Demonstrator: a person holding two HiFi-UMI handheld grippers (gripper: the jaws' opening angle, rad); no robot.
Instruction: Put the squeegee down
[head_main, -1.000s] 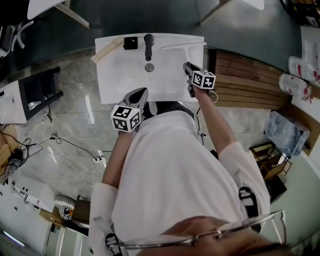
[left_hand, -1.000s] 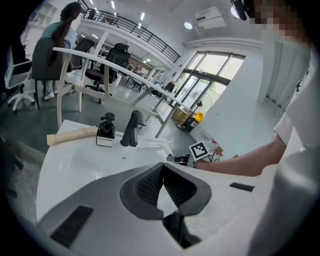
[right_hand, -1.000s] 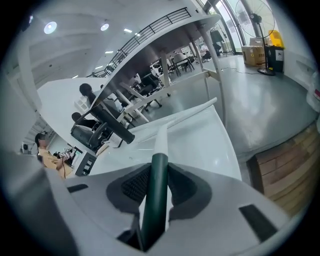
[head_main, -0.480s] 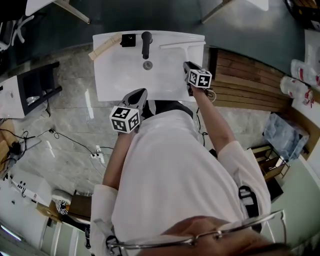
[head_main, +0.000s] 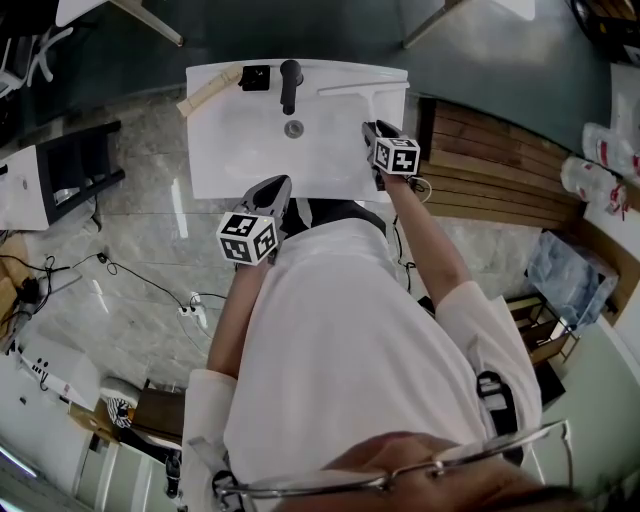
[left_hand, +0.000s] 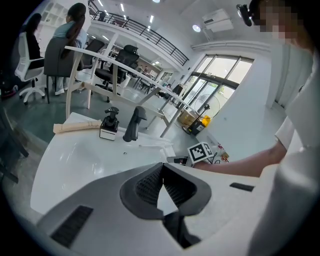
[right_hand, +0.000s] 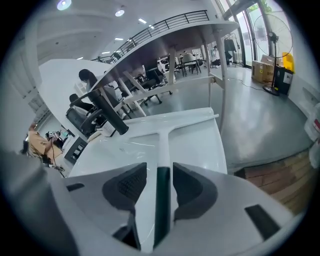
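Note:
The squeegee (head_main: 362, 90) is white with a dark green handle. It lies on the right side of the white sink (head_main: 230, 150), its blade along the far rim. In the right gripper view its handle (right_hand: 162, 165) runs between the jaws of my right gripper (right_hand: 160, 175). The jaws are opening and a gap shows beside the handle. In the head view that right gripper (head_main: 372, 132) points down at the sink's right rim. My left gripper (left_hand: 163, 175) is shut on nothing and hovers at the sink's near edge, where the head view also shows the left gripper (head_main: 278, 186).
A black faucet (head_main: 290, 85) stands at the back of the sink. Left of it are a small black-and-white dispenser (head_main: 254, 78) and a wooden bar (head_main: 208, 92). A slatted wooden platform (head_main: 490, 160) lies to the right. Cables (head_main: 120, 285) trail over the marble floor on the left.
The right gripper's marker cube has shifted slightly left over the sink's right rim. The squeegee and the left gripper stay where they were.

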